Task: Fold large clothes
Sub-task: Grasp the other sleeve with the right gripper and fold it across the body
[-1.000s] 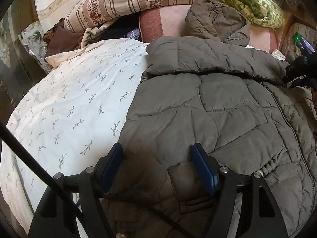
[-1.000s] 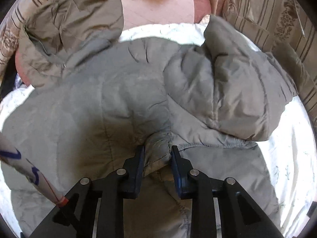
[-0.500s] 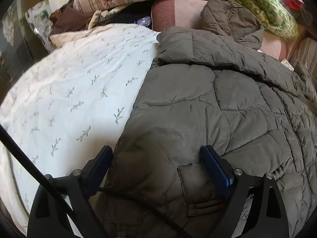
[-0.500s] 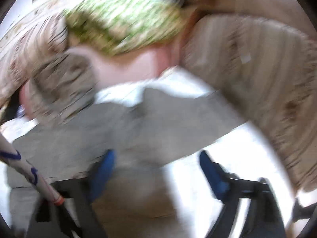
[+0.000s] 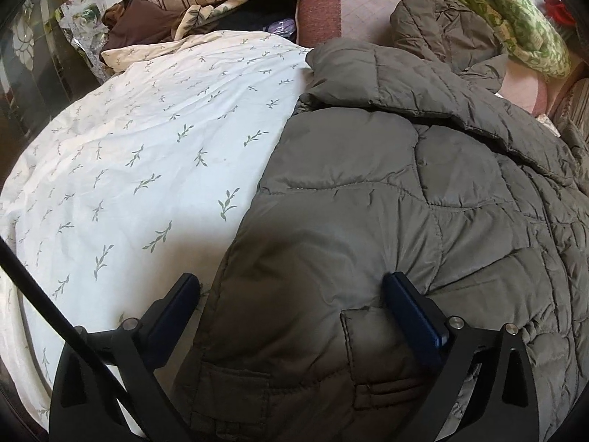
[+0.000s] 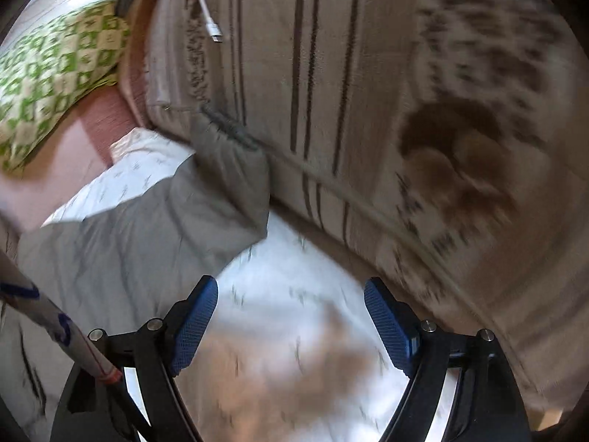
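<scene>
**Mid-fold, both hand-held grippers released**

Olive quilted jacket lay on bed sheet. Left hand-held gripper just opened wide, straddling hem, pinching nothing. Right hand-held gripper spread, just narrowing slightly, empty above sheet beside sleeve. Next, probably: regrasp sleeve, fold inward.

We can read no words, numbers or brand names. Blue marks show on the white tube at the right wrist view's lower left, but blur leaves them unreadable for us.
</scene>
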### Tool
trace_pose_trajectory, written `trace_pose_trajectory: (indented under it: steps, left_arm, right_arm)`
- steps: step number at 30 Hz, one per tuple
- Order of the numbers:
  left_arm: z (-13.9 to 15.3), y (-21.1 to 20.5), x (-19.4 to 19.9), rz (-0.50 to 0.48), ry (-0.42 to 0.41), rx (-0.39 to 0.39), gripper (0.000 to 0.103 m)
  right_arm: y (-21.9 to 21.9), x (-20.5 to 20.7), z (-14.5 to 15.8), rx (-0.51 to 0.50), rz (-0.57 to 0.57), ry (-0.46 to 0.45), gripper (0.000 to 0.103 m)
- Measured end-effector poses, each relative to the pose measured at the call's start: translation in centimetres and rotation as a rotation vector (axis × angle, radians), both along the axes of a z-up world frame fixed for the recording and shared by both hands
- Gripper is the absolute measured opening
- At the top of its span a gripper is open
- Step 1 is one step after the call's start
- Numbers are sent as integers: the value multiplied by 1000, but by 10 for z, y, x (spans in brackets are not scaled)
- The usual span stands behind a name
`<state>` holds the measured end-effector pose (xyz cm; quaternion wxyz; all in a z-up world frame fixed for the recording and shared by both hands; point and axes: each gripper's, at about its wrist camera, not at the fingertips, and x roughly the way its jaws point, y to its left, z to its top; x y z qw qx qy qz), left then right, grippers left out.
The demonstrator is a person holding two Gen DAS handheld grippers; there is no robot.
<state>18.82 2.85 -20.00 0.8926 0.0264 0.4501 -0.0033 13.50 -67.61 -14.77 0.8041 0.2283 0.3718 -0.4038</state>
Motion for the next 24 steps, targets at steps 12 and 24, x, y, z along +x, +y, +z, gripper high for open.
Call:
trace_pose_trajectory:
  steps: [12,24]
  left_arm:
    - [0,-8,-1,18,-23,87,103]
    - [0,-5,-2,19,-28,67,103]
  right_arm:
    - [-41,49,-38,100,-55,-7,66]
    - [-20,41,35,65,19,-77,13]
